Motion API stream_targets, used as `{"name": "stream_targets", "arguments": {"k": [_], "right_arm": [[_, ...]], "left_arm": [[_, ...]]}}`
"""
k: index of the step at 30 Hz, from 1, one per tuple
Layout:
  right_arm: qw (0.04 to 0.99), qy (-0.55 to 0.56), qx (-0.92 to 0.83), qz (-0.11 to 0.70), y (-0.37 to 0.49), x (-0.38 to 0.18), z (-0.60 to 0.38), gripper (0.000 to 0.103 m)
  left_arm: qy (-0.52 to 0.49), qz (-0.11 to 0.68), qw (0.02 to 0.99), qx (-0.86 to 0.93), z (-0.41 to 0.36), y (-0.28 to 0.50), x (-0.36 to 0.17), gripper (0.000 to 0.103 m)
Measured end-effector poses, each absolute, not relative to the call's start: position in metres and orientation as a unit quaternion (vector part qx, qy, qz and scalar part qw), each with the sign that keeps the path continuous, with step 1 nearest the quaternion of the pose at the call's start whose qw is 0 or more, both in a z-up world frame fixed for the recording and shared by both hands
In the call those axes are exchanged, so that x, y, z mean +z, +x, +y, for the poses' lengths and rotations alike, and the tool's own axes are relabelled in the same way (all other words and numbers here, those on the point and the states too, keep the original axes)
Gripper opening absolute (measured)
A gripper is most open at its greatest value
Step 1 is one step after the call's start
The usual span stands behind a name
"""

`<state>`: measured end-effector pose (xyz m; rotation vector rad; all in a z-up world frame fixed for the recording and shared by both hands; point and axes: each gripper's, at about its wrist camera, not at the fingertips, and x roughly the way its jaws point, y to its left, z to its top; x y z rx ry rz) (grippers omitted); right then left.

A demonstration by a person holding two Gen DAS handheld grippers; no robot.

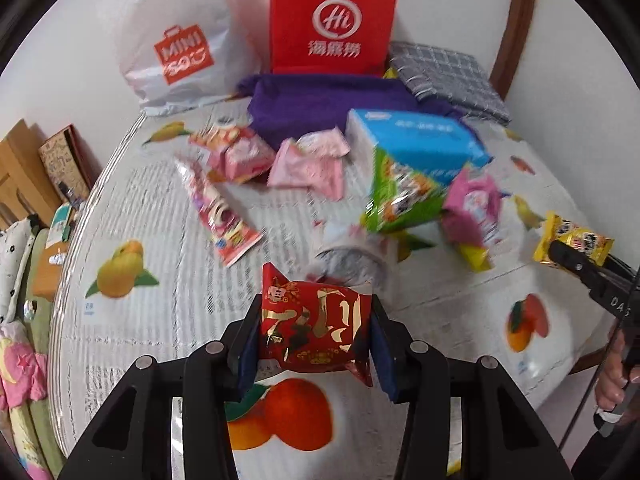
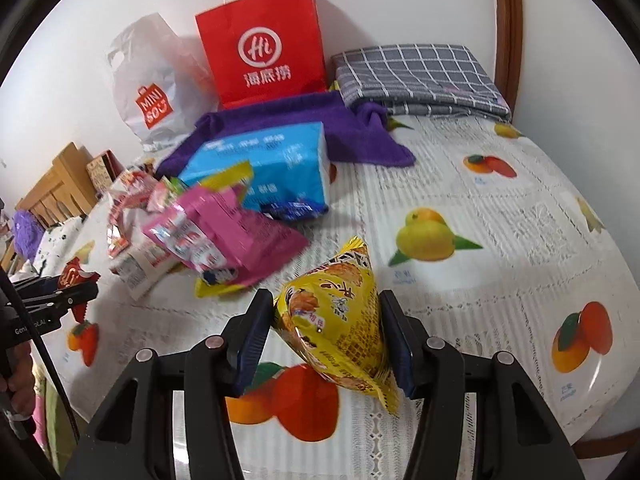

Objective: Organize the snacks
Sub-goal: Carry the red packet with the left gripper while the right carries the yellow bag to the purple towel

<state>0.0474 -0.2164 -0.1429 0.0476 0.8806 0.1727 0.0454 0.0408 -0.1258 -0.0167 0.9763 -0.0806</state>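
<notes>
My left gripper (image 1: 314, 326) is shut on a red snack packet (image 1: 316, 326) with gold lettering, held just above the fruit-print tablecloth (image 1: 160, 208). My right gripper (image 2: 328, 328) is shut on a yellow triangular snack packet (image 2: 340, 316), also lifted off the cloth. The right gripper (image 1: 582, 258) with that yellow packet (image 1: 572, 236) shows at the right edge of the left wrist view. The left gripper (image 2: 70, 292) with the red packet (image 2: 74, 274) shows at the left edge of the right wrist view. A pile of pink, green and red snack packets (image 1: 304, 160) lies mid-table.
A blue tissue pack (image 2: 272, 164) sits beside the pile. A purple towel (image 2: 344, 128), a red paper bag (image 2: 264, 52), a white plastic bag (image 2: 152, 80) and a folded grey checked cloth (image 2: 416, 76) stand at the back by the wall. A wooden chair back (image 2: 56, 188) is at the left.
</notes>
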Motion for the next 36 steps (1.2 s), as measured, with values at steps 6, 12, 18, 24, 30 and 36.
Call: {"name": "stream_targets", "arguments": {"k": [6,12,18,24,30,36], "right_arm": [[0.908,0.013,0.092,0.408,0.054,-0.112,-0.206,0.053],[0.915,0.007,0.093,0.392,0.076,-0.082,-0.201,0.053],[0.922,0.001,0.099,0.375,0.110,-0.057,-0.194,0.053],[0.926,-0.006,0.109,0.361,0.151,-0.040,-0.183,0.053],[0.928,-0.004,0.123,0.352,0.195,-0.031,-0.175,0.053],[0.925,0.008,0.141,0.354,0.239,-0.034,-0.170,0.053]], "left_arm": [[-0.013,0.456,0.887,-0.066,0.022,0.061,-0.097,0.045],[-0.011,0.444,0.893,-0.080,0.004,0.088,-0.074,0.045],[-0.001,0.430,0.899,-0.080,-0.003,0.122,-0.057,0.046],[-0.009,0.430,0.900,-0.072,0.005,0.159,-0.046,0.046],[-0.004,0.420,0.906,-0.058,0.015,0.195,-0.040,0.046],[-0.010,0.421,0.906,-0.055,0.023,0.233,-0.047,0.046]]}}
